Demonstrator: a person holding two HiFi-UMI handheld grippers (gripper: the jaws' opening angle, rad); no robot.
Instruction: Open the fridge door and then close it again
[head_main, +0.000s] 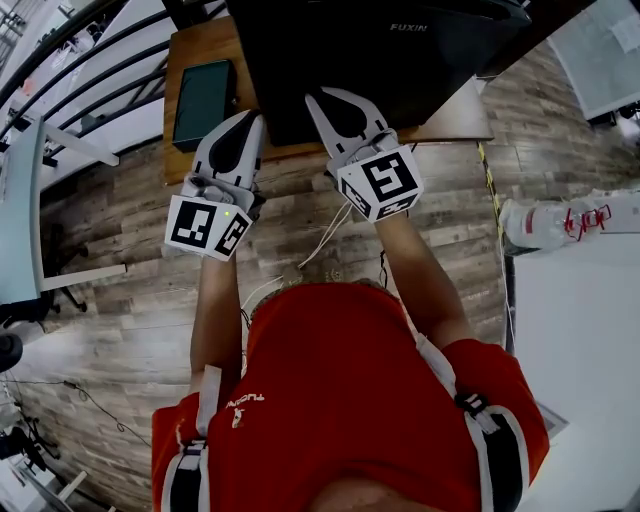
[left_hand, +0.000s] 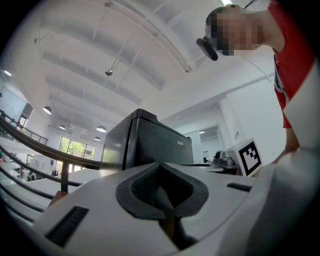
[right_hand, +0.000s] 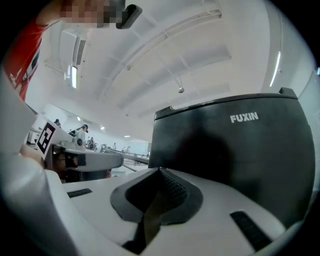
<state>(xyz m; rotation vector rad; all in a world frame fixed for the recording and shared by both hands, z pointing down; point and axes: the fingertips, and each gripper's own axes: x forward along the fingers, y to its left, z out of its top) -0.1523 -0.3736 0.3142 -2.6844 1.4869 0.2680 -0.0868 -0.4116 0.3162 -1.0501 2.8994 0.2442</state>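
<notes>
A small black fridge (head_main: 380, 50) stands on a wooden table (head_main: 200, 160) in front of me, its door shut and the white brand name facing me. Through the right gripper view the fridge front (right_hand: 230, 155) fills the middle and right. My right gripper (head_main: 318, 100) is shut and empty, its tips just before the fridge's lower left front. My left gripper (head_main: 250, 120) is also shut and empty, held left of the fridge over the table edge. The fridge (left_hand: 145, 145) appears ahead, slightly to the left, in the left gripper view.
A dark tablet-like slab (head_main: 203, 100) lies on the table left of the fridge. A white table (head_main: 575, 350) with a plastic bottle (head_main: 545, 222) stands at my right. Railings (head_main: 90, 70) and a pale bench run along the left, over a wood-plank floor.
</notes>
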